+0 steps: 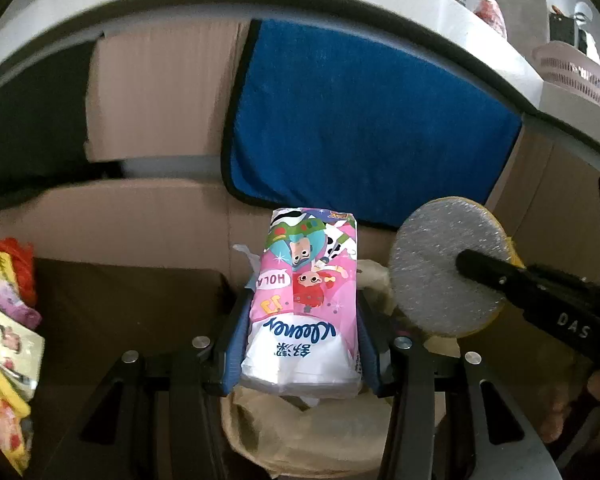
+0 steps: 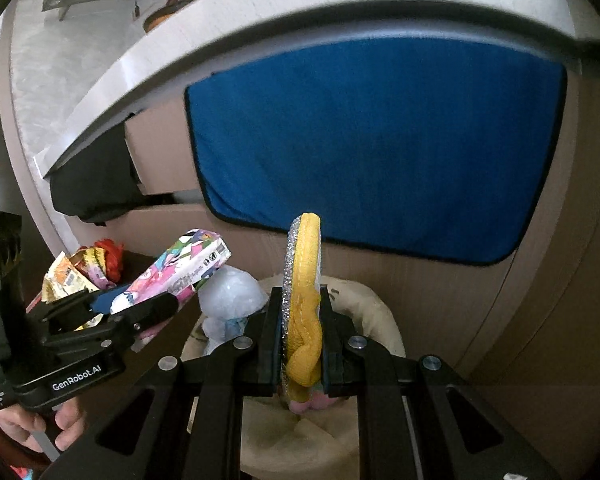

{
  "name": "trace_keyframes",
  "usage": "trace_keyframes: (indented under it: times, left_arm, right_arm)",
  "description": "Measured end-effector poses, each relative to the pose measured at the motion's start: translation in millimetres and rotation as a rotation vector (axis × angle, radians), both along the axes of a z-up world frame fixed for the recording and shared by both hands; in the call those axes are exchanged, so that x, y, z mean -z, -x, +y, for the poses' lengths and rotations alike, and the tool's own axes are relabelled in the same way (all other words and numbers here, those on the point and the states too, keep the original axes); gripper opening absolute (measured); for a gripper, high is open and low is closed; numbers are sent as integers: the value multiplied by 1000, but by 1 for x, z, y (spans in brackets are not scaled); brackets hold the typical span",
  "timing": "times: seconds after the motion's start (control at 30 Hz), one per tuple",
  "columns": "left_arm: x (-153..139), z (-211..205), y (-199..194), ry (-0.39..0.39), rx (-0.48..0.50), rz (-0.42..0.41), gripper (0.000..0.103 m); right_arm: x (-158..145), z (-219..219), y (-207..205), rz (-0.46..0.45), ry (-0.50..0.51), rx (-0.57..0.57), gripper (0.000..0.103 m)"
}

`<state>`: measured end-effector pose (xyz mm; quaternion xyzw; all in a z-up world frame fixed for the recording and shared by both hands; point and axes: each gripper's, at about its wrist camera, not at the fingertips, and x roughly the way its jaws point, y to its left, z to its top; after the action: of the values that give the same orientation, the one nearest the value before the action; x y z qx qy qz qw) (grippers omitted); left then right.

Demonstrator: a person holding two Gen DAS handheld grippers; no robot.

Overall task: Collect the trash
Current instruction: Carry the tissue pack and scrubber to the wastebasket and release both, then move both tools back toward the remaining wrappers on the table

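Tissue pack (image 1: 300, 304) between left gripper (image 1: 300, 340) fingers (image 1: 232, 344), above beige bag (image 1: 300, 436).

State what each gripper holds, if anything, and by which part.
The left gripper clamps a pink tissue pack across its long sides, near the end closest to the camera. The right gripper pinches a round yellow scouring pad across its flat faces, low down.

1. We note a blue cloth (image 1: 364, 120) with dark edging hanging below the pale counter edge (image 1: 260, 0).
2. Brown cardboard (image 1: 156, 92) sits just left of the cloth.
3. On the counter, far right, a ribbed pinkish basket (image 1: 576, 72) and an orange-capped bottle (image 1: 490, 10), both blurred.
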<state>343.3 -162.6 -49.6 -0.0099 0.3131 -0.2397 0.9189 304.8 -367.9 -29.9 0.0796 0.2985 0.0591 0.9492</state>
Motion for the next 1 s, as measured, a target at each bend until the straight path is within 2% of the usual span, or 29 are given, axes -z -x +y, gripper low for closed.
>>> trace_keyframes:
  times: [0.07,0.13,0.2,0.3,0.43,0.53,0.77,0.9,1.0]
  left_arm:
    - [7,-1,-9,22,37,37,52]
    - [19,-1,-23,33,85,112,54]
    - [27,2,-29,26,78,137,56]
    - [32,8,-33,25,71,146,56]
    - [28,28,-37,95,32,174,56]
    - [21,48,-33,118,-23,158,56]
    - [2,107,-6,48,-152,55,56]
    - [-10,161,10,14,-275,-7,56]
    - [-21,199,23,19,-358,-30,56]
  right_arm:
    - [5,-2,-4,9,-15,-2,15]
    - [13,-4,-11,24,-30,-1,23]
    - [23,-8,-18,44,-64,0,59]
    - [33,-11,-19,50,-98,6,60]
    - [43,-11,-24,73,-104,15,60]
    - [44,-7,-23,78,-100,5,60]
    - [33,9,-17,54,-73,-2,60]
    - [24,28,-13,30,-75,-27,60]
    - [17,51,-11,-6,-58,-53,60]
